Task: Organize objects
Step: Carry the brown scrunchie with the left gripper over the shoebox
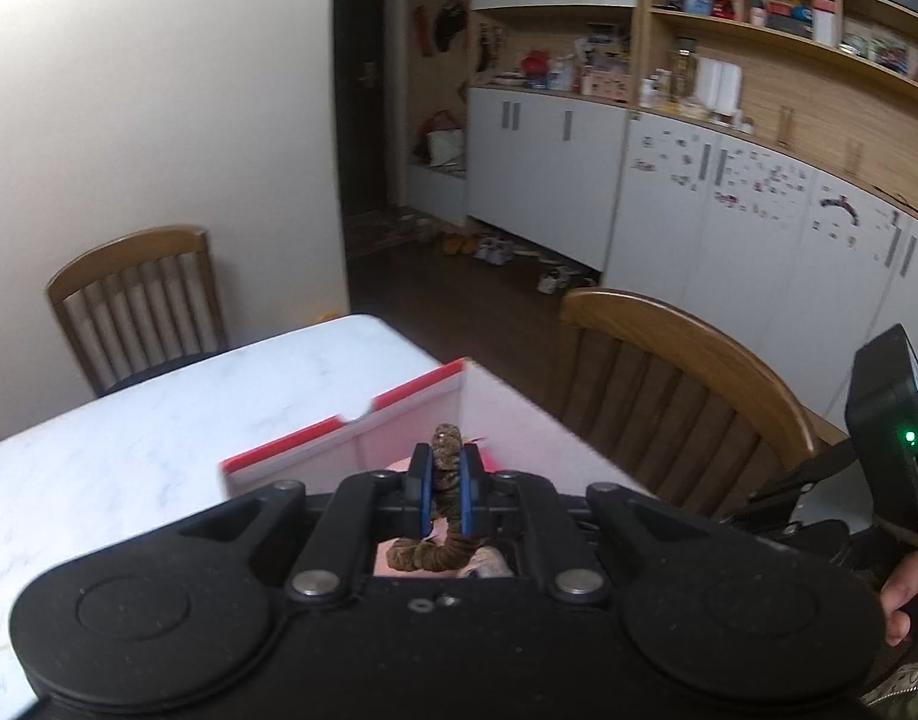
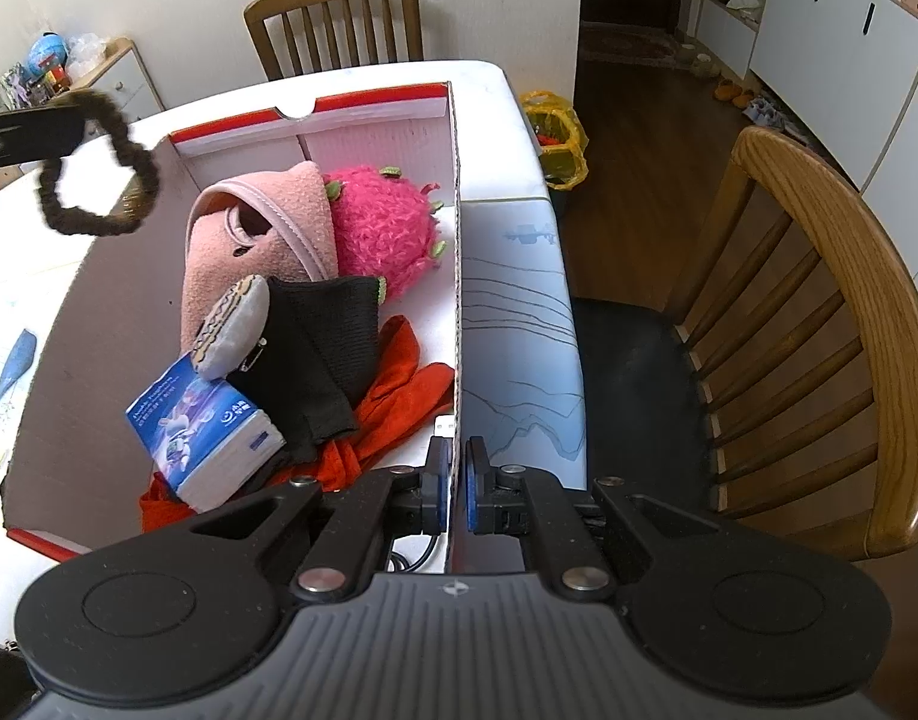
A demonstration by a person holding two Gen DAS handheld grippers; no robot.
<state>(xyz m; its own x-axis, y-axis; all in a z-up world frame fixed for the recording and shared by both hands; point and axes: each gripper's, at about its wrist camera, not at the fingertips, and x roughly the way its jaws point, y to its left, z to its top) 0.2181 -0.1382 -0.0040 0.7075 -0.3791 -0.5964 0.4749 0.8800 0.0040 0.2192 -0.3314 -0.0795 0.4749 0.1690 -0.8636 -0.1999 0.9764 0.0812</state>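
Your left gripper [image 1: 446, 483]: clamped tight on brown scrunchie [image 1: 441, 516], loop dangling above box's [image 2: 453, 240] left wall.
Your right gripper [image 2: 457, 480]: pinched shut on box's right wall, near corner.
Box sat on white table [image 1: 159, 420], red-trimmed, open-topped.
Contents you had inside: pink slipper [image 2: 249, 240], pink plush [image 2: 387, 228], black cloth [image 2: 327, 354], red cloth [image 2: 399, 384], blue book [image 2: 201, 426], small bun-like plush [image 2: 231, 324]
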